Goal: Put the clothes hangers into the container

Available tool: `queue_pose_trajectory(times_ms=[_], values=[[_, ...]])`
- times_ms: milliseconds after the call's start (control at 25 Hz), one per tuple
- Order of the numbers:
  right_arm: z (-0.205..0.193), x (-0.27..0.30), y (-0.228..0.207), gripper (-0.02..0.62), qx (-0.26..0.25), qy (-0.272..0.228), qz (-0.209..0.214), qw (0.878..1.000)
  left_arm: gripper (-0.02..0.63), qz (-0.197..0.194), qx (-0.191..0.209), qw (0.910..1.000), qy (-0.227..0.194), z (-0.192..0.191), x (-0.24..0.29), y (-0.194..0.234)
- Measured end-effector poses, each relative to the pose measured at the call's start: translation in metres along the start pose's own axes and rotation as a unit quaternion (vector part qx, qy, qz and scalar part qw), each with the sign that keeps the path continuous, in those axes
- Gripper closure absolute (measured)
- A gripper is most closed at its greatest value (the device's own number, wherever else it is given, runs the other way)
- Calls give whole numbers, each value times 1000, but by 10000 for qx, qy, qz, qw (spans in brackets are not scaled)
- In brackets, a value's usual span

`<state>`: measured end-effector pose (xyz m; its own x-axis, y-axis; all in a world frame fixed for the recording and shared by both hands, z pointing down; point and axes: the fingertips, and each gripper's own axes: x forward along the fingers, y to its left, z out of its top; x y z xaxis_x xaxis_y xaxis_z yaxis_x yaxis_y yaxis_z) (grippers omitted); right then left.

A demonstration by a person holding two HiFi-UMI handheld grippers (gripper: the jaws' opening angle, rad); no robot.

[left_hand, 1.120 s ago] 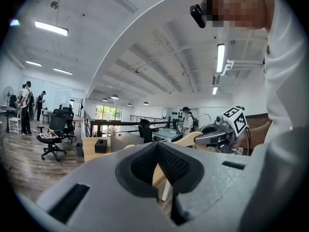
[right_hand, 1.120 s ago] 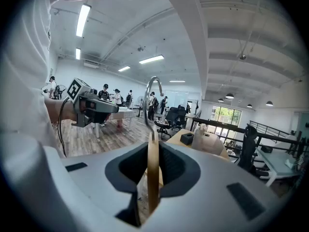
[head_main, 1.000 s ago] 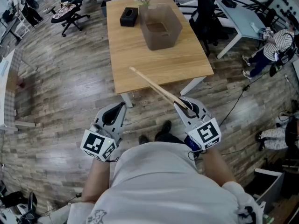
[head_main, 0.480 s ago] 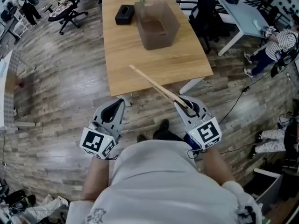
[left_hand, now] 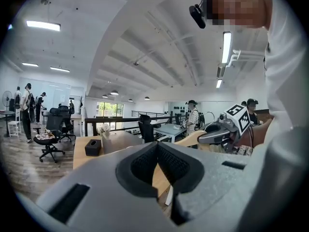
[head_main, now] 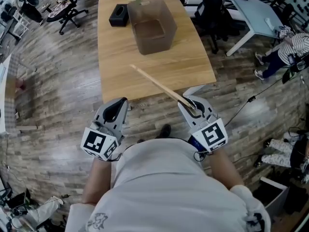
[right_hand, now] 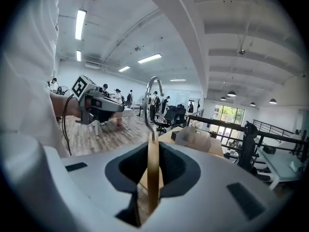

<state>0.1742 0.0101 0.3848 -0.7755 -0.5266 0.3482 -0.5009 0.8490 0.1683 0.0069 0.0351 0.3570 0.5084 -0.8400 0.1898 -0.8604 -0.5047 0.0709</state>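
Left gripper [head_main: 115, 115] by the body: jaws together, empty. Right gripper [head_main: 192, 108] clenched on the wooden hanger [head_main: 161, 87], which juts forward over the table [head_main: 193, 66] edge. Container [head_main: 166, 33] well beyond. Risks: the long lever may twist in the pads, and its tip could knock the container wall

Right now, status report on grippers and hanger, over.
Left gripper shut, empty. Right gripper shut on light wooden clothes hanger. Translucent plastic container on wooden table ahead. Nothing between.
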Motion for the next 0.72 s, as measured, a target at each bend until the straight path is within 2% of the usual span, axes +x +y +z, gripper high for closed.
queue_pose_trajectory(times_ms=[320, 720], values=[[-19, -9, -50, 534, 17, -6, 59, 10000, 600, -54, 47, 9998, 190, 0, 53, -19], [-23, 4, -70, 534, 75, 111, -78, 9999, 600, -258, 52, 9995, 191, 4, 86, -6]])
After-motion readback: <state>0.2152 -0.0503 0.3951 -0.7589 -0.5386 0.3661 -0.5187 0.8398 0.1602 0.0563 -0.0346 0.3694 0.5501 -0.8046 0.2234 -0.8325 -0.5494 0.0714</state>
